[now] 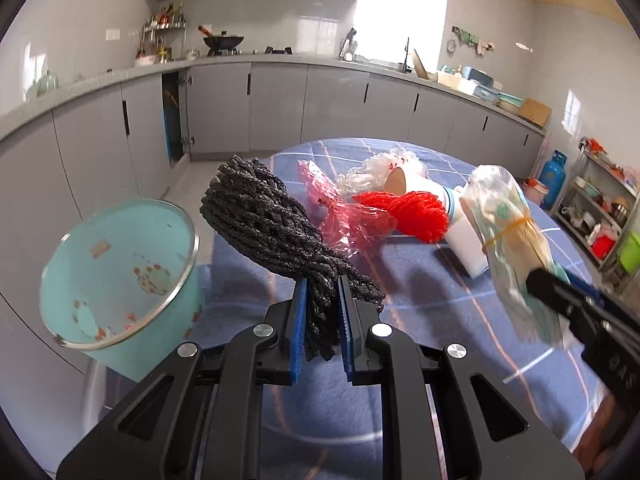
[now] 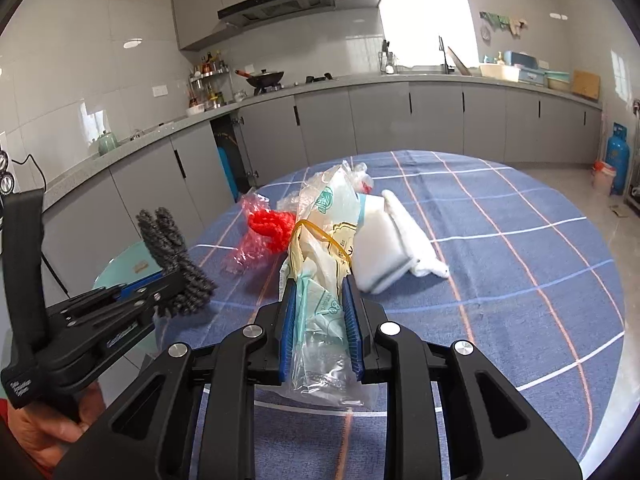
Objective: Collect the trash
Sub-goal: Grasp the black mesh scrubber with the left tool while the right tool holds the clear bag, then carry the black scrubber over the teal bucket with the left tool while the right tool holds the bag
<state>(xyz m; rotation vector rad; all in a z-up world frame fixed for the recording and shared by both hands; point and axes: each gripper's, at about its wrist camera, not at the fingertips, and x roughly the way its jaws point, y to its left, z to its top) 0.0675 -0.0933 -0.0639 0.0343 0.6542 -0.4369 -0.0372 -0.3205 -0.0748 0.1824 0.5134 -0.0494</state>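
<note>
My left gripper (image 1: 322, 284) is shut on a bundle of dark grey yarn (image 1: 264, 220) and holds it above the table's left edge, beside a teal trash bin (image 1: 116, 276). It also shows in the right wrist view (image 2: 172, 284) with the yarn (image 2: 168, 240). My right gripper (image 2: 320, 284) is shut on a clear plastic bag (image 2: 320, 256) bound with a yellow rubber band; the bag shows in the left wrist view (image 1: 508, 232) too. On the blue checked tablecloth (image 2: 500, 240) lie red yarn (image 1: 408, 208), a pink plastic wrapper (image 1: 336, 208), a paper cup (image 1: 416, 188) and white fluffy yarn (image 1: 384, 168).
A folded white cloth (image 2: 396, 240) lies right of the bag. Grey kitchen cabinets (image 1: 280, 104) run along the far wall, one door open. A blue gas cylinder (image 2: 618, 156) and a shelf rack (image 1: 600, 208) stand at the right.
</note>
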